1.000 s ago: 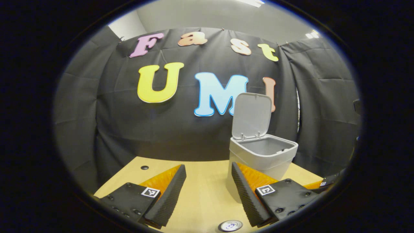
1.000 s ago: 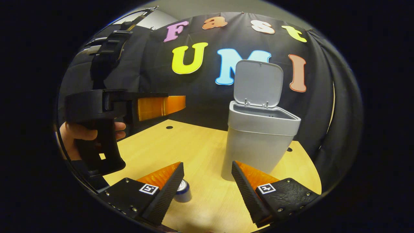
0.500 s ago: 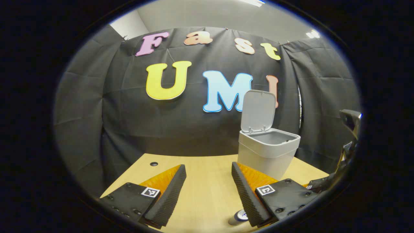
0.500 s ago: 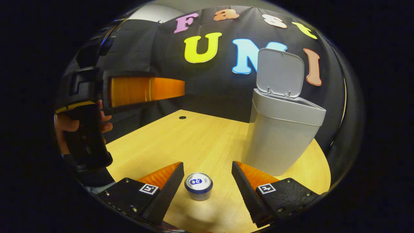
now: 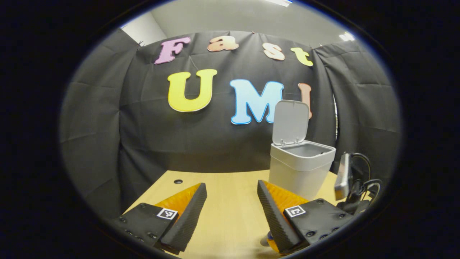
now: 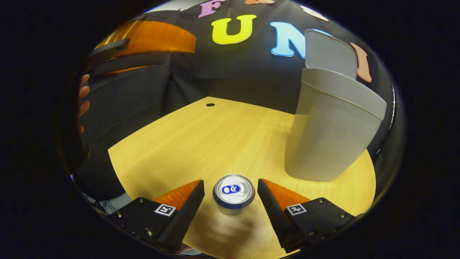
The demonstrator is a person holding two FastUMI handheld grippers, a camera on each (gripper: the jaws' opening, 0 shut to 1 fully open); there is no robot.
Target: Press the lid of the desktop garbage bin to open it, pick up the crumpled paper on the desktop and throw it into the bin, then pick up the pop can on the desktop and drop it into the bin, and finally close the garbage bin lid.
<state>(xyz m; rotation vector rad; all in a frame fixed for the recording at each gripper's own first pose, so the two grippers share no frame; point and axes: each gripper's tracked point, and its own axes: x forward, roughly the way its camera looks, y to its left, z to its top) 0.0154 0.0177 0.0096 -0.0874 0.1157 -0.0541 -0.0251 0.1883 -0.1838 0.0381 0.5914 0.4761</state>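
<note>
Both claws gape: the right gripper straddles the upright pop can without touching; the open-lidded bin stands near, the left gripper empty.

ribbed gripper fingers, square markers

At the bottom of the left gripper view, the left gripper has its two fingers spread wide with bare wooden desktop between them. Right of centre stands the grey garbage bin on the desk, its lid raised upright against the black cloth wall. A sliver of the pop can peeks out at the lower edge, just beside the right-hand finger. At the right edge sits a dark device with looping cables. A small round hole marks the desk's far left.
</note>
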